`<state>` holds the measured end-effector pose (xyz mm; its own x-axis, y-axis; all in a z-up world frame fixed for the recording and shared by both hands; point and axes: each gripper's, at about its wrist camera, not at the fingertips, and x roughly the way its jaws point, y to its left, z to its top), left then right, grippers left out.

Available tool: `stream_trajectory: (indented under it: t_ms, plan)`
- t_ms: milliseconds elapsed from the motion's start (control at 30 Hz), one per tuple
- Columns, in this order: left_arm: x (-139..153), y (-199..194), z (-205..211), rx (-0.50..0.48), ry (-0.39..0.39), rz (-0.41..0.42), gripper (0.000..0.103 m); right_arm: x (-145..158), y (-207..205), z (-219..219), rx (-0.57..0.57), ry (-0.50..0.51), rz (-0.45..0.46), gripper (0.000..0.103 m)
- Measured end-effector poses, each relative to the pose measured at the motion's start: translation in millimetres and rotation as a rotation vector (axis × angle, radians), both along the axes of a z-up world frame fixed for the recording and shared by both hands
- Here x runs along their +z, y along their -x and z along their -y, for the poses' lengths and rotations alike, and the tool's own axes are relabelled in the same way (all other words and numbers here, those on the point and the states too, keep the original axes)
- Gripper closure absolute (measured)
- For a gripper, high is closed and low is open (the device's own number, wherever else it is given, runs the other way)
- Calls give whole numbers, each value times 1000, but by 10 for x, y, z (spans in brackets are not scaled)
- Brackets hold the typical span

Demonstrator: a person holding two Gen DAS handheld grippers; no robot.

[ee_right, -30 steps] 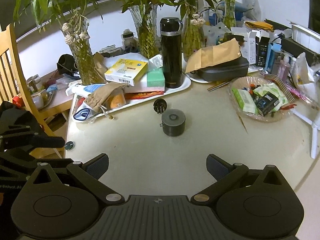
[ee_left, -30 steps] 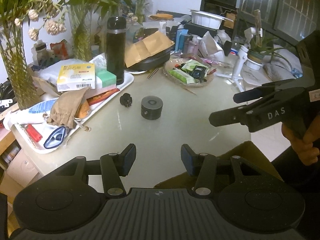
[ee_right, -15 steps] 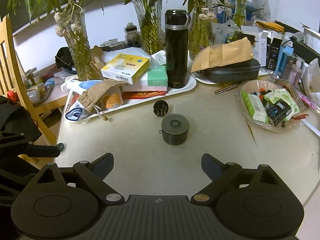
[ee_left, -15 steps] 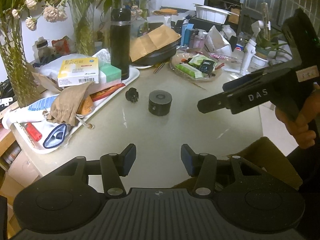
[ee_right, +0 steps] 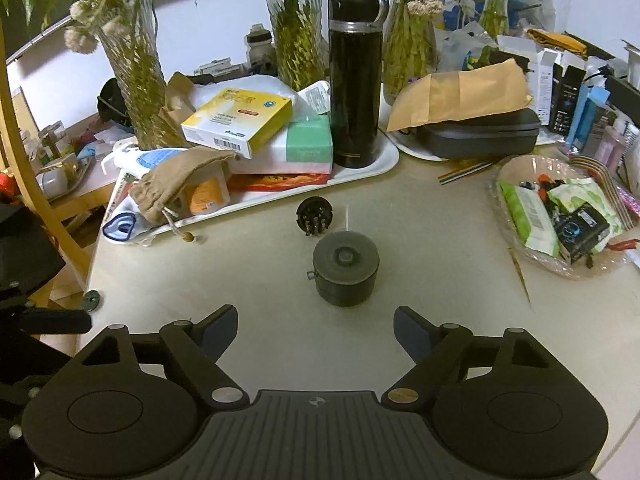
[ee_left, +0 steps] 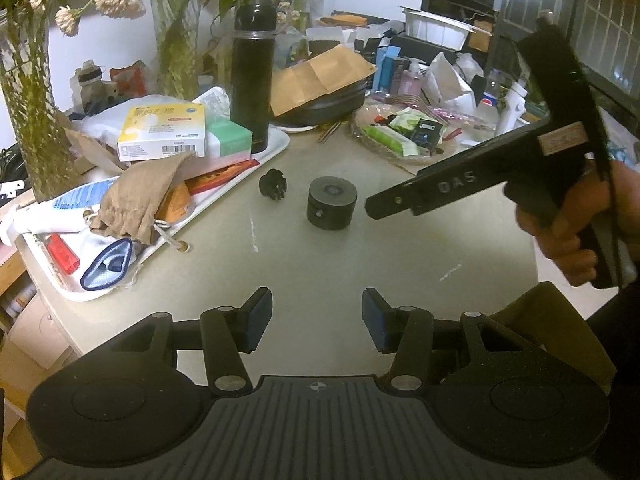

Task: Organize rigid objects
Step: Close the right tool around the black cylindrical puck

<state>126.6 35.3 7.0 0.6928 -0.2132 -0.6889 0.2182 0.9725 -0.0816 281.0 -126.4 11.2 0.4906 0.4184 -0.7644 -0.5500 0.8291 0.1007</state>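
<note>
Right gripper gapes before squat matte-black cylinder on smooth table.

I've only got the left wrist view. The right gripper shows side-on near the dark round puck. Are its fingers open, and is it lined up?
Observer: Yes, open. In the right wrist view the right gripper has its fingers spread wider than the puck. The puck sits ahead of the fingertips, a little right of centre, with bare table between them.
Operator: And the small black plug beside it, which way does it face?
Observer: From the right wrist view the plug lies just beyond the puck, with its metal pins pointing back toward the right gripper. It looks close to the puck, but I can't tell if they touch.
</note>
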Motion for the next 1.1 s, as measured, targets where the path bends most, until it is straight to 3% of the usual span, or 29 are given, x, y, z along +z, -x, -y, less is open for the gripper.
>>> stream_trajectory:
  t_ms: [500, 800, 1100]
  plan:
    - [-17, -30, -58, 20, 39, -11, 54, -454, -482, -252, 45, 55, -14, 23]
    - [-29, -49, -63, 23, 51, -16, 54, -692, -713, -350, 37, 65, -26, 32]
    - [-35, -67, -74, 35, 60, -20, 54, -734, -725, -361, 46, 95, -35, 37]
